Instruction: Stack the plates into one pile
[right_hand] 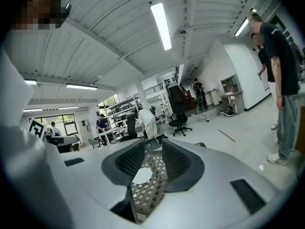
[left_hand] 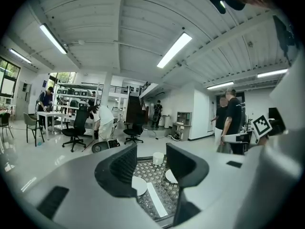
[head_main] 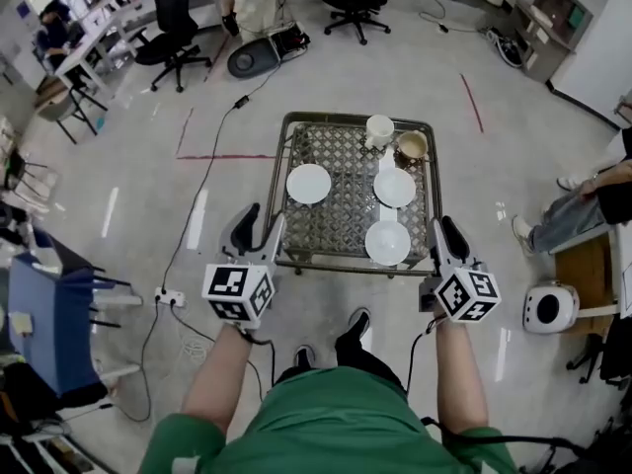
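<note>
A low metal table with a lattice top [head_main: 341,215] stands just ahead of both pairs of jaws. The left gripper [head_main: 259,235] and the right gripper [head_main: 444,240] hang at its near edge, each with its jaws spread and nothing between them.

Three round white plates lie apart beyond the jaws:
- The left plate [head_main: 309,183] is ahead of the left jaws.
- The near plate [head_main: 387,242] is closest to the right jaws.
- The middle plate [head_main: 395,187] is just behind the near plate.

Farthest from the jaws stand a white cup [head_main: 379,129] and a small brown bowl [head_main: 412,145].

Table [head_main: 341,205]: dark metal lattice top, matt. Plates [head_main: 309,183]: white, smooth, glossy, prob. ceramic. Left gripper [left_hand: 151,165] & right gripper [right_hand: 153,159]: grey matt plastic shells w/ black ribbed pads [left_hand: 125,168]. Floor [head_main: 148,166]: pale, shiny.
</note>
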Demonstrator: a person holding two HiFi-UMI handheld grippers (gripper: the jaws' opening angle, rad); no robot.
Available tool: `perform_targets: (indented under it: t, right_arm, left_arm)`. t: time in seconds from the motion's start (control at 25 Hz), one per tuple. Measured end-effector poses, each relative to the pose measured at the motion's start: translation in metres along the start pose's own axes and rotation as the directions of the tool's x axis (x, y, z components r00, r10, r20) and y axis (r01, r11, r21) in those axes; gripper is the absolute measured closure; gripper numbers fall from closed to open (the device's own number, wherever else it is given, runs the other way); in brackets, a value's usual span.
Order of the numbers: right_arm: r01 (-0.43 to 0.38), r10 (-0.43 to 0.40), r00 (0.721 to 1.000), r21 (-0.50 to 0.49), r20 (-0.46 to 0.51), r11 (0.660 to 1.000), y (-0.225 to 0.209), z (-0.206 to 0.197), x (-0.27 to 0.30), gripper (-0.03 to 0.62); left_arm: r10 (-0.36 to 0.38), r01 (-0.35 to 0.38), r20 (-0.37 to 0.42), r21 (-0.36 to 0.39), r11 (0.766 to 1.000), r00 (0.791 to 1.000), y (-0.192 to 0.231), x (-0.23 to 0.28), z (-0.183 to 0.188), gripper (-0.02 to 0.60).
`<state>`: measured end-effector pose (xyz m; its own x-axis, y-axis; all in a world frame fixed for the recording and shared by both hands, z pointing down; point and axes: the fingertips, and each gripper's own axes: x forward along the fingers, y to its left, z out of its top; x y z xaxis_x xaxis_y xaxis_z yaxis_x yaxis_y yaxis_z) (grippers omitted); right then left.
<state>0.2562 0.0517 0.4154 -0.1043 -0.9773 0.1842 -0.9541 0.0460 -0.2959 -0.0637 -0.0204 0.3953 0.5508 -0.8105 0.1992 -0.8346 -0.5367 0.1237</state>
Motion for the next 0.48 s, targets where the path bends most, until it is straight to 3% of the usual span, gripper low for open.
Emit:
perform_targets:
  t: [0.24, 0.48]
  right_arm:
    - [-0.039, 0.044, 0.996, 0.053, -0.083, 0.998, -0.049, -0.015, 0.057, 0.466]
    - [-0.014, 0.038, 0.985, 0.140, -0.169, 0.990, -0.097, -0.046, 0.080, 0.467]
  left_arm:
    - [0.049, -0.050, -0.032, -0.027, 0.998, 0.998, -0.009, 0.047, -0.006, 0.391]
    - [0.066, -0.068, -0.071, -0.035, 0.997, 0.995, -0.013, 0.071, -0.013, 0.391]
